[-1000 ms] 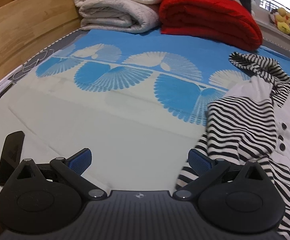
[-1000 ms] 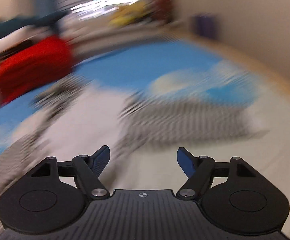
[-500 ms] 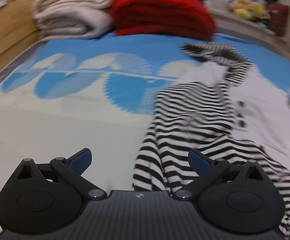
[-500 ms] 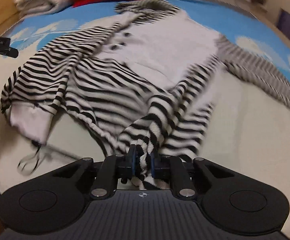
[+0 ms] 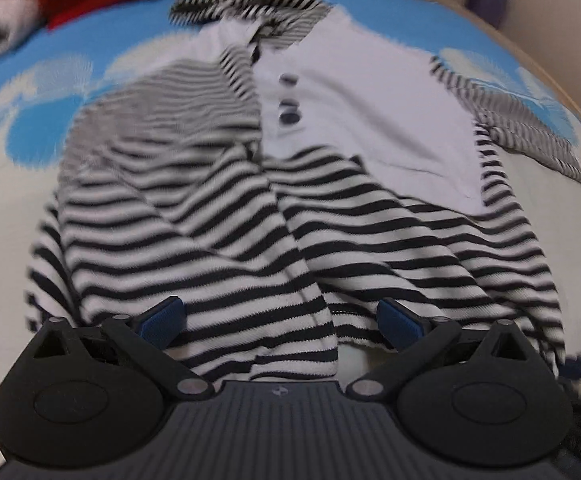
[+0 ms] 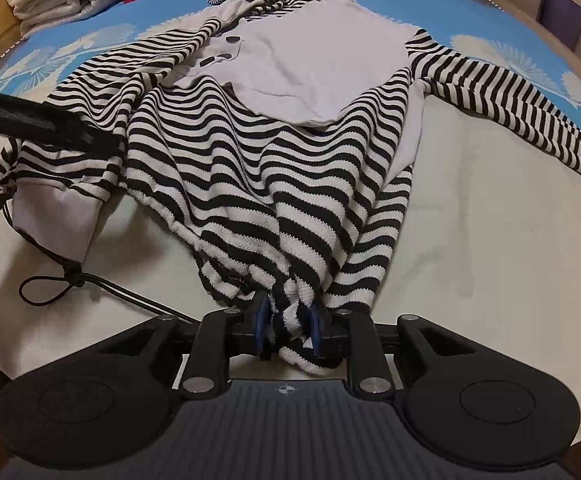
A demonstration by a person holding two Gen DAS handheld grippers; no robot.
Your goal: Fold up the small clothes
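Where bare sheet lay a second ago, the left gripper, wide but closing, straddles the striped top's hem; the right gripper pinches bunched hem, jaws easing apart.

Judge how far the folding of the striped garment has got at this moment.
Barely begun. Done: nothing folded; the striped garment lies spread and rumpled on the bed sheet, one sleeve stretched out. In hand: the right gripper pinches a bunch of the hem, its jaws easing apart; the left gripper, closing, straddles the hem without pressing. Left: every fold.

both wrist cams tilted down, close | shared: striped top on bed
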